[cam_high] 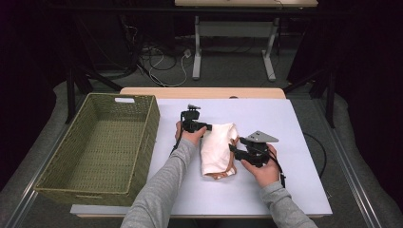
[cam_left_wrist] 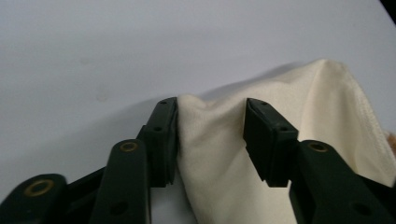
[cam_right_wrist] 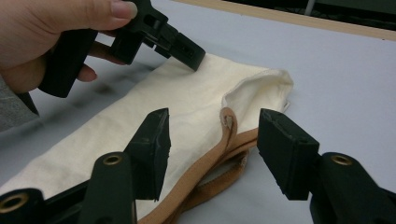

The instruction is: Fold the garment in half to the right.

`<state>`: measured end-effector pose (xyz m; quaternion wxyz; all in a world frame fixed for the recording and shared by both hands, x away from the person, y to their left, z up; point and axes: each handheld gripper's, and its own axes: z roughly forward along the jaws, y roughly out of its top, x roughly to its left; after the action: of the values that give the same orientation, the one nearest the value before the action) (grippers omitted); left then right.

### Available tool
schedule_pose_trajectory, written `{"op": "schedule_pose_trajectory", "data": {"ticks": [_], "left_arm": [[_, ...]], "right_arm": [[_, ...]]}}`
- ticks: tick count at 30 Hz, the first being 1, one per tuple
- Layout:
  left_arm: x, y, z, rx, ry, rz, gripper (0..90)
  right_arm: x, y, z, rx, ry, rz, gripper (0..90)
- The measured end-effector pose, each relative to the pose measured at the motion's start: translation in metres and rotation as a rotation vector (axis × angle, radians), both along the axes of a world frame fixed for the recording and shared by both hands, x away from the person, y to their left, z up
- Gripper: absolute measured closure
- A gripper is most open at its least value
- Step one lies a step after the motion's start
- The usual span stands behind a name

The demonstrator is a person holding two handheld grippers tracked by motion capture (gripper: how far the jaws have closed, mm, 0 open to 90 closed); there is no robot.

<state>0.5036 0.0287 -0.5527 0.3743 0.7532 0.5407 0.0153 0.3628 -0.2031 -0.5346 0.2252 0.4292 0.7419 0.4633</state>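
Note:
A folded cream cloth bag (cam_high: pixel 216 149) with a tan strap (cam_right_wrist: pixel 219 154) lies on the white table (cam_high: pixel 266 190). My left gripper (cam_high: pixel 205 127) is at the bag's far left corner. In the left gripper view its jaws (cam_left_wrist: pixel 211 105) straddle a fold of the cream cloth (cam_left_wrist: pixel 219 168); the left pad touches the cloth's edge, and the jaws still stand well apart. My right gripper (cam_high: pixel 233 148) is at the bag's right edge. Its jaws (cam_right_wrist: pixel 212 121) stand open over the strap and the bag's open mouth (cam_right_wrist: pixel 252 91). The left gripper (cam_right_wrist: pixel 187 49) also appears farther off in the right gripper view.
A large woven green basket (cam_high: pixel 152 128) stands empty along the table's left side, close to the left forearm. Bare white tabletop lies to the right of the bag and toward the front edge. Table legs and cables are on the floor beyond.

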Motion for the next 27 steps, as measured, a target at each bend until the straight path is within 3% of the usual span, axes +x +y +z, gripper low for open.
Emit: {"op": "schedule_pose_trajectory", "data": {"ticks": [3, 10, 23, 27], "left_arm": [[0.000, -0.001, 0.000, 0.025, -0.004, 0.001, 67.3], [0.000, -0.001, 0.000, 0.013, 0.008, -0.014, 82.9], [-0.002, -0.001, 0.006, 0.013, -0.031, -0.020, 85.3], [-0.002, 0.000, 0.008, 0.011, -0.035, -0.021, 85.4]], "right_arm": [[0.000, 0.001, 0.000, 0.000, 0.000, 0.002, 44.0], [-0.001, 0.002, 0.000, -0.010, 0.005, 0.026, 43.7], [-0.002, 0.012, 0.005, -0.051, -0.022, 0.103, 36.2], [-0.004, 0.016, 0.009, -0.099, -0.046, 0.133, 33.5]]}}
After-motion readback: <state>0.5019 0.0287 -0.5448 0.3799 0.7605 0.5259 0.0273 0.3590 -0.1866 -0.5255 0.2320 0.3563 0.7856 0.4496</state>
